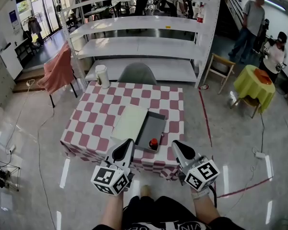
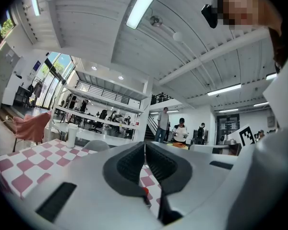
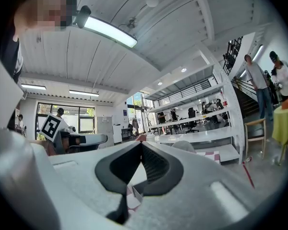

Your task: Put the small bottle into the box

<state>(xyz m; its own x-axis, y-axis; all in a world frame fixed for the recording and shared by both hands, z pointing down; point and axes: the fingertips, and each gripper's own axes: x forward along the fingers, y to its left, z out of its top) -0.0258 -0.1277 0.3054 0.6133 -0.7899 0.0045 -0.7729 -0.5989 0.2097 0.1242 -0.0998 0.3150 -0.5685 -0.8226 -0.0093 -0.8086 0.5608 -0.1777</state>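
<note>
Left tool (image 1: 126, 145) and right tool (image 1: 175, 146) are both closed on nothing, just hanging at the surface (image 1: 93, 121) edge. The small bottle (image 1: 153, 143) sits in the box (image 1: 156, 122).

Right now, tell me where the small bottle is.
Head view: the small bottle sits at the near end of the grey box, right of the pale lid.

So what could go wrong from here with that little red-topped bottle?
The left gripper and right gripper are both shut, so pushing in like this could tip the small bottle over. It stands at the near end of the box, close to the edge of the table, so a nudge might send it to the floor.
</note>
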